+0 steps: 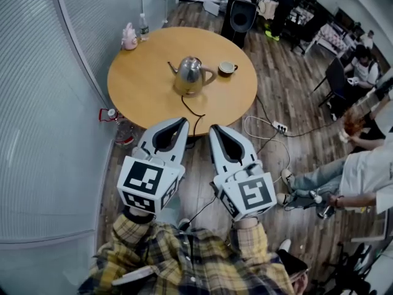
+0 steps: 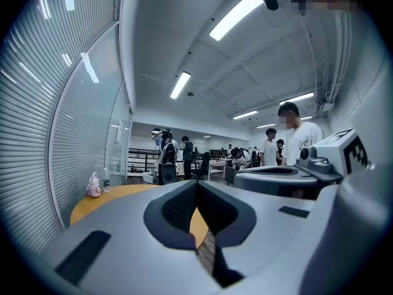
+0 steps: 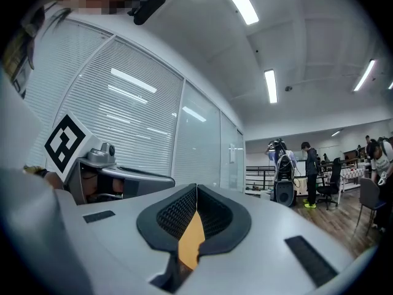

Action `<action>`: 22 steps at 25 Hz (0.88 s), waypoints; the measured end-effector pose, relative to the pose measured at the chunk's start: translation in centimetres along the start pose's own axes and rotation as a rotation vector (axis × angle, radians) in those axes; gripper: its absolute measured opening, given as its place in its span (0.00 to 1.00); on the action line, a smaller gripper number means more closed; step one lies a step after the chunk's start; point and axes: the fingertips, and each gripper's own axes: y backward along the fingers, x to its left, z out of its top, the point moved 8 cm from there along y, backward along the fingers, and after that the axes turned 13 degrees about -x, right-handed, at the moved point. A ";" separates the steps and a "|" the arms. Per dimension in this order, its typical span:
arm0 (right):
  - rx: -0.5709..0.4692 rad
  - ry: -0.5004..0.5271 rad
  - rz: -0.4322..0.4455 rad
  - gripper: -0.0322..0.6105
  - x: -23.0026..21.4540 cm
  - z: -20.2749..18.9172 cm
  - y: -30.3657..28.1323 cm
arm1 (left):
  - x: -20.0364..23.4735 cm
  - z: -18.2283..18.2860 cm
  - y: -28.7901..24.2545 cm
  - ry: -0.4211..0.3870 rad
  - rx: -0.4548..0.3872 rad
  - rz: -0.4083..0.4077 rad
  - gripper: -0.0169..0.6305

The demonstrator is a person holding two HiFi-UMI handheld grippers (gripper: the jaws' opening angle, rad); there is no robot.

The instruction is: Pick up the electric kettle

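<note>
In the head view the steel electric kettle [image 1: 189, 74] stands upright near the middle of the round wooden table [image 1: 135, 97], its black cord [image 1: 191, 110] trailing over the near edge. My left gripper [image 1: 182, 123] and right gripper [image 1: 215, 129] hover side by side just short of that edge, pointing level at the table and well apart from the kettle. Both are shut with nothing between the pads. In the left gripper view [image 2: 196, 186] and the right gripper view [image 3: 196, 189] the jaws meet at the tips, and the kettle is hidden behind them.
A cup on a saucer [image 1: 227, 67] sits right of the kettle. A pink toy [image 1: 129, 37] and a water bottle [image 1: 143, 26] stand at the table's far left rim. A power strip [image 1: 279, 127] and cables lie on the floor at right. People sit and stand at right.
</note>
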 end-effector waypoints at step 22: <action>0.011 0.031 -0.135 0.10 -7.5 -5.0 -18.6 | 16.2 -1.7 -14.6 0.010 0.002 -0.114 0.03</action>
